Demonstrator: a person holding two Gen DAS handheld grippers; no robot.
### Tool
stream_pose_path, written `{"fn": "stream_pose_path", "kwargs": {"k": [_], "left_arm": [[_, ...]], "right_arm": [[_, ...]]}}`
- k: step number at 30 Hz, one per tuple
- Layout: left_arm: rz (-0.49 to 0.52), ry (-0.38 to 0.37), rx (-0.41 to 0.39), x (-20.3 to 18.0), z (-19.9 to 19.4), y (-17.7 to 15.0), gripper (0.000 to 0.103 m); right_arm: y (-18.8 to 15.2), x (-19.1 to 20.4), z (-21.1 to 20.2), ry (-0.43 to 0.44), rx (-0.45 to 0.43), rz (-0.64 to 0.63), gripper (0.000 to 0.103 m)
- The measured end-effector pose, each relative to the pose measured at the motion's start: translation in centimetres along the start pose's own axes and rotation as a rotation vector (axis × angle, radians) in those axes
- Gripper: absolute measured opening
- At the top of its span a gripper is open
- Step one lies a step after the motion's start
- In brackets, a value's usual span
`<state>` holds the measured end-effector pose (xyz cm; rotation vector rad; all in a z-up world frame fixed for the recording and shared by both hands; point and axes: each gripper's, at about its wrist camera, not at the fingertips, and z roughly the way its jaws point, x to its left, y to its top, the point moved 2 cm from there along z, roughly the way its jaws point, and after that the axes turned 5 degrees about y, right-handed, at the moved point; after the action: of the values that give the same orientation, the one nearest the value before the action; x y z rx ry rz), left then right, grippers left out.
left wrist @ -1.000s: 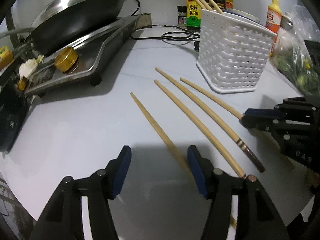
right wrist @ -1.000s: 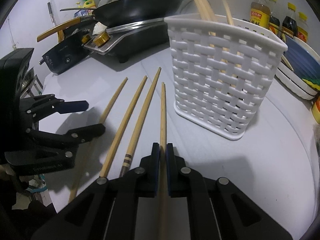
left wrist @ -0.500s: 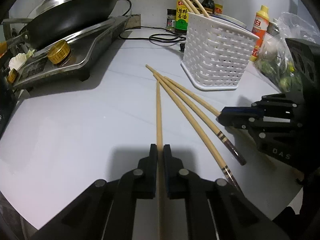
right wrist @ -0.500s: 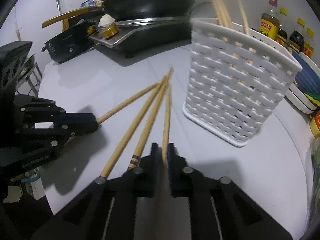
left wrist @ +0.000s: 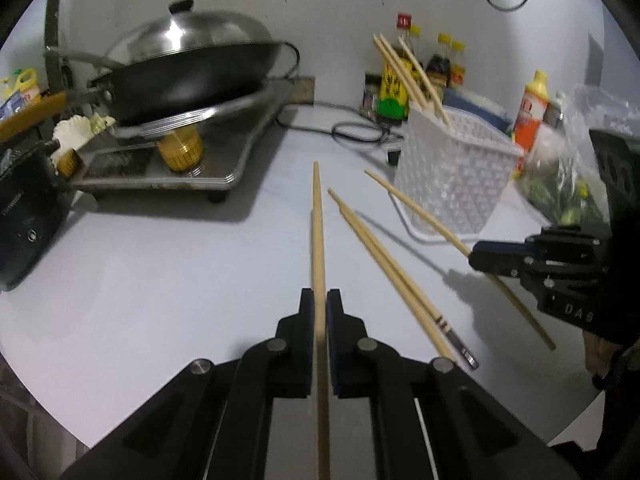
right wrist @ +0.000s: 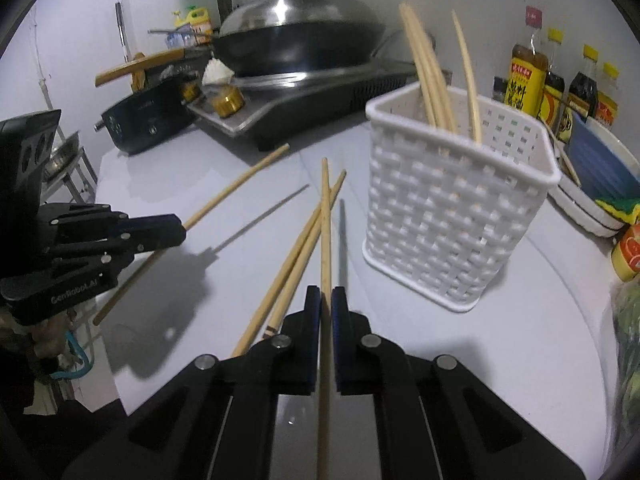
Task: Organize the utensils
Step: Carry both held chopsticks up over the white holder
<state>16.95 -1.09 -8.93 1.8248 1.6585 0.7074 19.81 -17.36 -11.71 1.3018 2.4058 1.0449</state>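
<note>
Both tongs are clenched, left gripper (left wrist: 320, 306) freshly closed on one chopstick (left wrist: 317, 216), right gripper (right wrist: 326, 304) on another (right wrist: 325, 216); each stick is now lifted off the table (left wrist: 160, 260), two (left wrist: 384, 256) remain lying, so the basket (right wrist: 460, 208) comes next, I'd say.

Ahead of the left gripper (left wrist: 319, 306) we find the wok (left wrist: 192, 76) to its left and the basket (left wrist: 456, 176) to its right. Two chopsticks (left wrist: 384, 260) lie on the table (left wrist: 160, 272) between both grippers.
</note>
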Motion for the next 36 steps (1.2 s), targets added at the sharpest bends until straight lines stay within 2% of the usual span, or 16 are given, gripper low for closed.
{"fn": "stream_pose_path", "kwargs": {"k": [16, 24, 30, 36], "left_arm": [[-0.001, -0.041, -0.152, -0.5, -3.8, 5.0, 0.005], [0.005, -0.045, -0.196, -1.1, -4.2, 7.2, 0.005], [0.015, -0.030, -0.252, -1.1, -5.1, 8.5, 0.005], [0.000, -0.033, -0.274, -0.4, -5.0, 9.0, 0.005]], "right_arm": [[4.7, -0.5, -5.8, 0.038, -0.120, 0.002, 0.005], [7.8, -3.3, -8.8, 0.015, -0.201, 0.006, 0.005], [10.0, -5.6, -9.7, 0.018, -0.242, 0.026, 0.005], [12.5, -7.4, -9.7, 0.034, -0.270, 0.046, 0.005]]}}
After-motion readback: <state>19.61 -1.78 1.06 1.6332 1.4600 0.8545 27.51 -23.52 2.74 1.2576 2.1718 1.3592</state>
